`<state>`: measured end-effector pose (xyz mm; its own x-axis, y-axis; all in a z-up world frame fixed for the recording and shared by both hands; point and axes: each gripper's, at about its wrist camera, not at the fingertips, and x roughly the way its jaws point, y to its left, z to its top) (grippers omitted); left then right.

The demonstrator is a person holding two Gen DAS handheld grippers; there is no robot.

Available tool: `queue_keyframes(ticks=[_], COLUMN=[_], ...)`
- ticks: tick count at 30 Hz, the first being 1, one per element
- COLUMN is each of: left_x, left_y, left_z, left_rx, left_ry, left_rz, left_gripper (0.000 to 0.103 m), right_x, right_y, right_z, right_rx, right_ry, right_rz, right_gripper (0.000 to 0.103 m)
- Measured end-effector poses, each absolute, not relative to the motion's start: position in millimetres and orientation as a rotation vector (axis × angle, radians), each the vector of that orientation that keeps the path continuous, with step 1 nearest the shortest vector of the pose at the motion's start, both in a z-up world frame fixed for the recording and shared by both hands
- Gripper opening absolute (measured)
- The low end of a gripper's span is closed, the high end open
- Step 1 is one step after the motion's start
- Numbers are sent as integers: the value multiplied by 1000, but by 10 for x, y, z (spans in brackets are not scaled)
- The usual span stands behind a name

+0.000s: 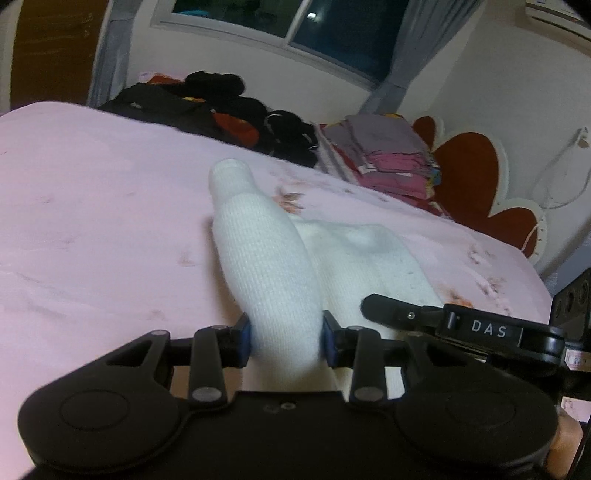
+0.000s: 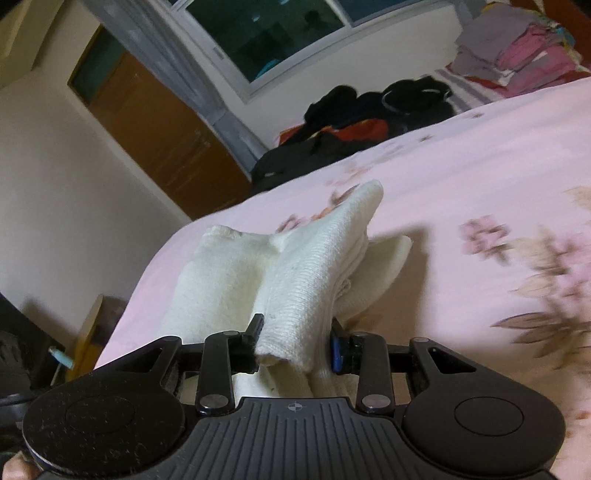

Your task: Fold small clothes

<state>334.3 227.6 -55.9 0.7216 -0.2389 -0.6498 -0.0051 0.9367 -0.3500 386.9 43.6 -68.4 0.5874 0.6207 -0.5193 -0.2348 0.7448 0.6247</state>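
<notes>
Pink flowered bedsheet (image 1: 92, 229) covers the bed, with dark bags (image 1: 207, 107) and a stack of folded clothes (image 1: 388, 155) along its far edge under a window (image 1: 280, 22). Both grippers clamp white socks (image 1: 273, 258) above the sheet: the left gripper (image 1: 286, 339) pinches one end, and the right gripper (image 2: 297, 343) pinches the other.

I count two tongs, my left gripper (image 1: 286, 341) and right gripper (image 2: 297, 341), one white sock (image 1: 269, 266) between them, one pink bedsheet (image 1: 92, 206), one stack of folded clothes (image 1: 391, 158), one window (image 1: 295, 22).
</notes>
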Motion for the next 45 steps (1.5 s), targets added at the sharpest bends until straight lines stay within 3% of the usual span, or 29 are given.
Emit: queue_keyframes(ticks=[4,8,13,29,45], left_x=[3363,3331,3307,3527,3645], left_y=[2513,2608,2580,2458,2403], left_z=[-790,-1064,-1001,-710,-899], left_rx=[-340,-354,-329,-248,-198], left_ry=[795,832,814,703,752], left_rz=[-113,-98,-96,-65,-33], left_gripper=[35,45,50,49,49], right_x=[3987,4027,3975,4003,4367], right_y=[615,578,429,763,957], right_z=[-914,-1126,-1084,-617,-1200], right_rx=[538,547,551,329,196], right_ry=[846,897,889,743,847], right_rz=[517,482,427,355,287], right_gripper=[34,34,39,39,39])
